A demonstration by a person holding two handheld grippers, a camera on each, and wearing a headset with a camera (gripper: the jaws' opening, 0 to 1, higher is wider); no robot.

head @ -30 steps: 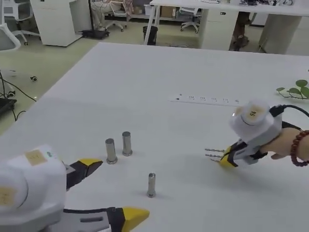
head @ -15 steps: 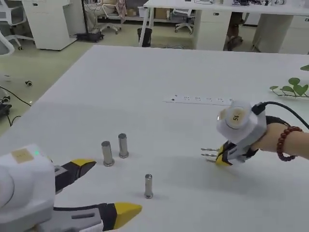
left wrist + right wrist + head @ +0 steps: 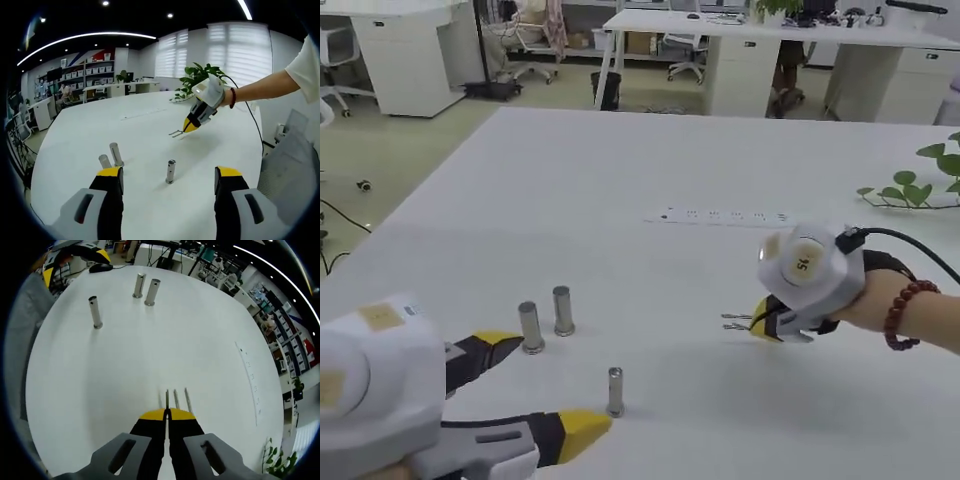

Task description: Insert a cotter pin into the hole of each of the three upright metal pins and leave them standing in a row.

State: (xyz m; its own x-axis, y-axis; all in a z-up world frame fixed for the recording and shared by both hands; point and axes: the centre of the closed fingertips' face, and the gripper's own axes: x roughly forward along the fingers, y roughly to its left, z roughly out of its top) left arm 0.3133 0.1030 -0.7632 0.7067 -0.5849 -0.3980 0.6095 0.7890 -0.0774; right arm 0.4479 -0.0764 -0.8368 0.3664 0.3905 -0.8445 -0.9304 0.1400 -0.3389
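right gripper (image 3: 760, 322): its jaws are pressing fully together on the cotter pins (image 3: 735, 322), and it is hanging low over the table (image 3: 650, 160), well apart from the uprights.
cotter pins: three thin prongs are poking out side by side past the yellow tips; whether that is three separate pins or fewer is too small to tell.
left gripper (image 3: 552, 385): its jaws are standing wide apart and holding nothing, and it is hovering near the uprights.
lone pin (image 3: 615, 390): it is standing upright just beyond the left gripper's tips, apart from the other two and nearest the right gripper, so it is looking like the first target.
pair of pins (image 3: 530, 327): these two are standing upright just beside each other, and none of the three is carrying a cotter pin yet.
step in hand: probably bringing the cotter pins toward the first upright.
doing it well: the left gripper should be steadying the lone pin low on its shaft, leaving the top free for the cross hole; the right gripper should be coming in level, feeding one prong only.
risk: a sideways push is likely tipping a slim upright.
row: the lone pin is sitting out of line with the pair.
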